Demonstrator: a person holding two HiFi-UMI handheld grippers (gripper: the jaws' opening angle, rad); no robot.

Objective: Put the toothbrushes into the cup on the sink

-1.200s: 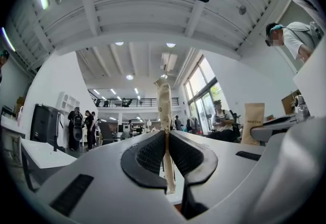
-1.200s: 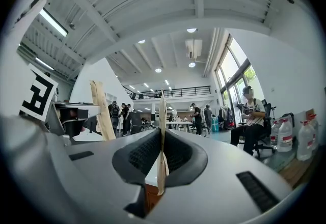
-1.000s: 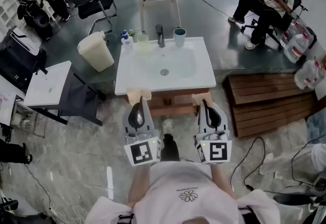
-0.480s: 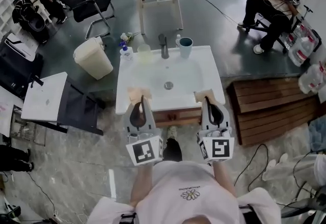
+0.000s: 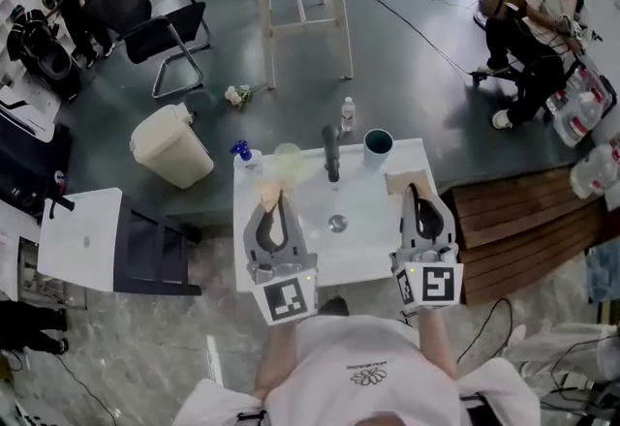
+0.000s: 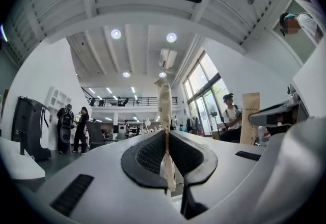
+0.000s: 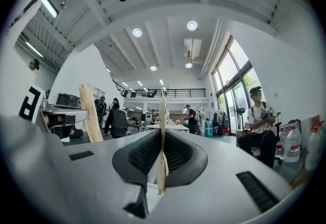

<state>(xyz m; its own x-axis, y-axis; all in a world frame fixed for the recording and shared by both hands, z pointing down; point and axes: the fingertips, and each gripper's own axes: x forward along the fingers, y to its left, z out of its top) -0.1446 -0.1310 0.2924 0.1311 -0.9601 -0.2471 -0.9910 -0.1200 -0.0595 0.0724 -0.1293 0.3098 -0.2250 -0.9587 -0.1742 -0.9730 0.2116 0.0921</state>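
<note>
over the sink [image 5: 360, 242], left tongs [image 5: 271, 190] and right tongs [image 5: 409, 184] pressed shut, empty.
approach step, i judge: cup [image 5: 377, 147] stands at the back rim beside the tap [image 5: 331, 151]; no toothbrush shows, so next calls for finding one.

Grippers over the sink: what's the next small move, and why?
Probably tip them down toward the sink and open the jaws: left gripper and right gripper are both shut, empty, and aimed at the room. No toothbrush shows; the cup stands by the faucet.
</note>
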